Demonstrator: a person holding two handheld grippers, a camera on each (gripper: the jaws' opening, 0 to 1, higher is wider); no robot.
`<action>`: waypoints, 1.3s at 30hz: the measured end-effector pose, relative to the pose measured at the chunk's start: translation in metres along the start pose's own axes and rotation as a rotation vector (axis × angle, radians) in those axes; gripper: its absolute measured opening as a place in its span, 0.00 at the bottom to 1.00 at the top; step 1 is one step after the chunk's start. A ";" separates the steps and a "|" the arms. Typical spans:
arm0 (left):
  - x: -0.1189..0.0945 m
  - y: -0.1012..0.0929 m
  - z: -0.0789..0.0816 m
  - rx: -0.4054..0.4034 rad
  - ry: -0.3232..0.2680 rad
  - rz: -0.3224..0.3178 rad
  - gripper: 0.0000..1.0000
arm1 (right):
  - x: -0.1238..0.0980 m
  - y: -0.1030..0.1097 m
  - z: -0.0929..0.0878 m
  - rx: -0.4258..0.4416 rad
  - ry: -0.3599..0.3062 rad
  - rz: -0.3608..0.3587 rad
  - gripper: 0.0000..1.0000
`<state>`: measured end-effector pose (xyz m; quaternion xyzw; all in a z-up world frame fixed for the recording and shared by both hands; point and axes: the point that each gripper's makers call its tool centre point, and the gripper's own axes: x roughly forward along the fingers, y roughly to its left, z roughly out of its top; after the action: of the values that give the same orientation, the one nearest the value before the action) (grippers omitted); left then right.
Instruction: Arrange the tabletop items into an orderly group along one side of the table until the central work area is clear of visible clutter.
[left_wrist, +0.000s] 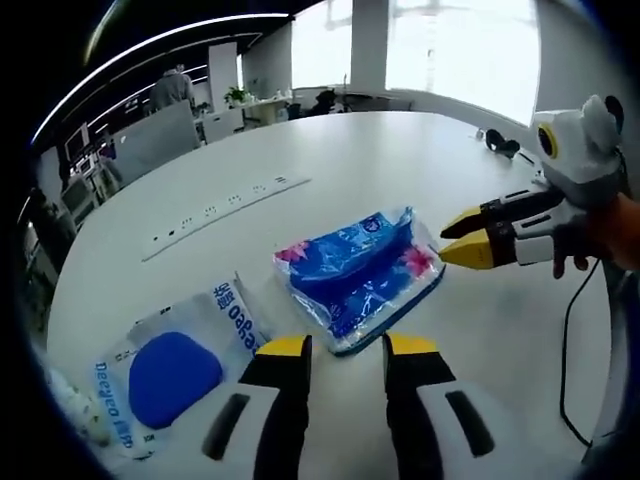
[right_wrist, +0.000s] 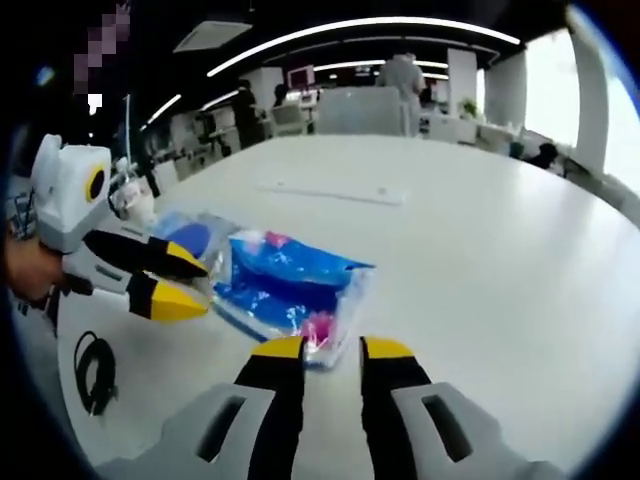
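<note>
A blue plastic tissue pack (left_wrist: 360, 275) lies on the white table (left_wrist: 380, 170) just beyond my left gripper (left_wrist: 347, 348), which is open with its yellow tips at the pack's near edge. My right gripper (left_wrist: 463, 238) comes in from the right, open, its tips beside the pack's right corner. In the right gripper view the same blue pack (right_wrist: 285, 285) lies ahead of my right gripper (right_wrist: 332, 350), with a corner reaching toward the gap between its tips. The left gripper (right_wrist: 190, 284) stands open at the pack's left side. A white pack with a blue oval (left_wrist: 175, 375) lies to the left.
A white power strip (left_wrist: 225, 215) lies farther back on the table, also seen as the strip (right_wrist: 330, 190). A black cable (left_wrist: 570, 350) trails along the right edge. A small dark object (left_wrist: 500, 143) sits at the far right. Office desks and a person stand beyond.
</note>
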<state>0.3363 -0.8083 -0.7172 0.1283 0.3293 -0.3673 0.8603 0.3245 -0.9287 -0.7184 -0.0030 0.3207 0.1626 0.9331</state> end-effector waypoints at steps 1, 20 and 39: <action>-0.001 0.000 0.000 -0.002 -0.001 0.003 0.30 | -0.001 0.000 0.001 0.000 -0.004 -0.002 0.21; -0.021 0.001 0.010 -0.004 -0.042 0.000 0.35 | -0.011 0.006 0.025 -0.038 -0.069 -0.006 0.49; -0.044 0.007 0.021 0.028 -0.085 -0.001 0.51 | -0.022 0.021 0.042 -0.091 -0.100 0.014 0.64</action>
<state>0.3287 -0.7891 -0.6725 0.1245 0.2875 -0.3775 0.8714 0.3265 -0.9106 -0.6701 -0.0350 0.2659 0.1835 0.9457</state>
